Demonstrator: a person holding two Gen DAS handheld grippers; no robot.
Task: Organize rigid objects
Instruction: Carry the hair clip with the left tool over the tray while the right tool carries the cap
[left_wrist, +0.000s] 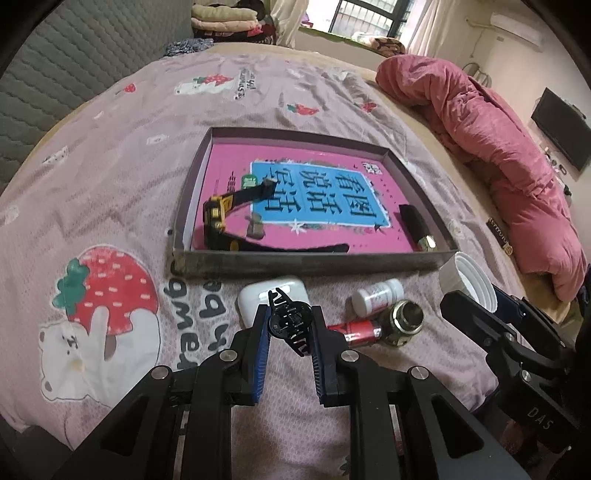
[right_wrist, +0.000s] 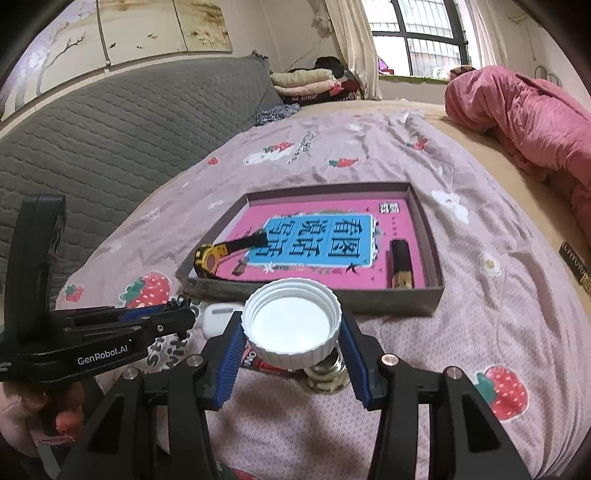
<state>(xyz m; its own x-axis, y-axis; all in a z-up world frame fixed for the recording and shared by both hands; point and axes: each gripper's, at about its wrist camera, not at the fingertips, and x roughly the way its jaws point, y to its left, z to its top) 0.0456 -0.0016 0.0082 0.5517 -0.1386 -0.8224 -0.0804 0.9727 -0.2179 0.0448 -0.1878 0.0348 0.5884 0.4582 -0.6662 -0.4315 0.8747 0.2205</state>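
My left gripper (left_wrist: 290, 314) is shut on a black hair claw clip (left_wrist: 288, 325) and holds it just above the bedsheet. My right gripper (right_wrist: 291, 326) is shut on a white screw cap (right_wrist: 291, 317), hollow side up, in front of the box. The shallow grey box (left_wrist: 310, 263) has a pink printed bottom. Inside it lie a yellow-and-black watch (left_wrist: 218, 216) at the left and a black stick with a gold end (left_wrist: 415, 225) at the right. In the right wrist view the left gripper (right_wrist: 184, 315) shows at the left edge.
On the strawberry-print sheet before the box lie a white earbud case (left_wrist: 258, 291), a small white bottle (left_wrist: 376, 295), a red battery (left_wrist: 354, 330) and a brass jar (left_wrist: 404, 321). A pink quilt (left_wrist: 498, 147) is heaped at the right; a grey headboard (right_wrist: 110, 140) stands at the left.
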